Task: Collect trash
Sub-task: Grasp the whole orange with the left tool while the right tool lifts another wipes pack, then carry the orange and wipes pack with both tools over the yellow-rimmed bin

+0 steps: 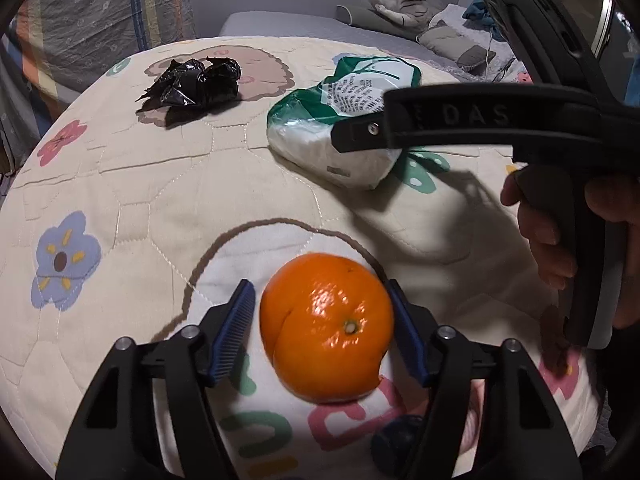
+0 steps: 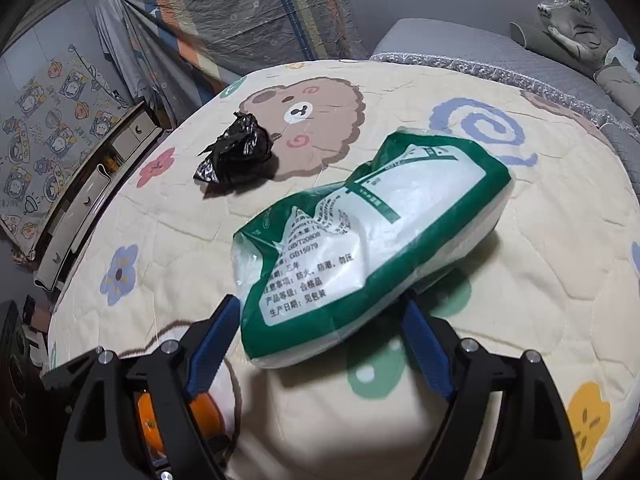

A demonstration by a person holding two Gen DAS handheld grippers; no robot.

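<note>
With our left gripper (image 1: 324, 332) standing apart around the orange (image 1: 326, 326) near the quilt's (image 1: 132, 184) near edge and our right gripper (image 2: 320, 344) apart around the pack (image 2: 360, 248) mid-quilt, the round orange could roll free, or the slack pack slip.

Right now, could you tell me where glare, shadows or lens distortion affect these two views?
Left wrist view: bright highlights glare on the orange; the right gripper throws a hard shadow over the quilt; fisheye bends the bed edge. Right wrist view: the green-and-white package shows soft sheen, the black bag casts a dark shadow, and the corners vignette.
</note>
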